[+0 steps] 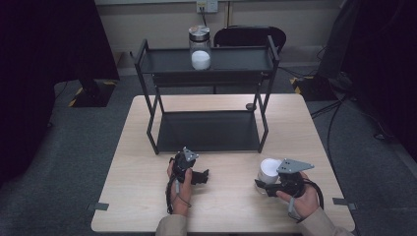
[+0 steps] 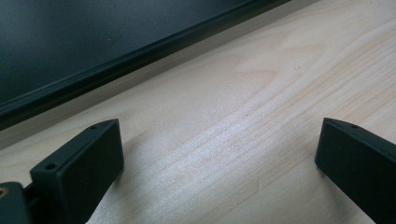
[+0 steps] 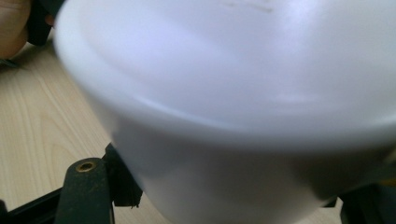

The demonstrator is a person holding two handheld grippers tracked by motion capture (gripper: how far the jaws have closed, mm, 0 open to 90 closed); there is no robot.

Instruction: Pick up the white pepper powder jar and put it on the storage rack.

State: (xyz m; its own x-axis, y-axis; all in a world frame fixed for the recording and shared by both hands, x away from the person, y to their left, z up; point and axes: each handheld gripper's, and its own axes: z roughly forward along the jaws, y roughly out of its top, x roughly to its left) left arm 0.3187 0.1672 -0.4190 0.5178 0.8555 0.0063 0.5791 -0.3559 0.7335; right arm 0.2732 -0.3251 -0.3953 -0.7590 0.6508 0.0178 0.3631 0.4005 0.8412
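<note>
High view: one jar, one cup, two grippers.

A: How was the high view lit?

B: Dimly and evenly. The pale table was the brightest area, the corners fell to near-black, and soft shadow pooled beneath the rack. The picture was slightly soft overall.

A: And the left gripper view?

B: Brighter. The wood grain was sharp at mid-frame, while the jaws at the bottom edge and the dark shelf edge behind were blurred. A faint shadow spread beside the left-hand jaw.

A: The right gripper view?

B: A white container sat too close to focus; its rim smeared, perhaps from motion, with mild glare above and grey shading below.
</note>
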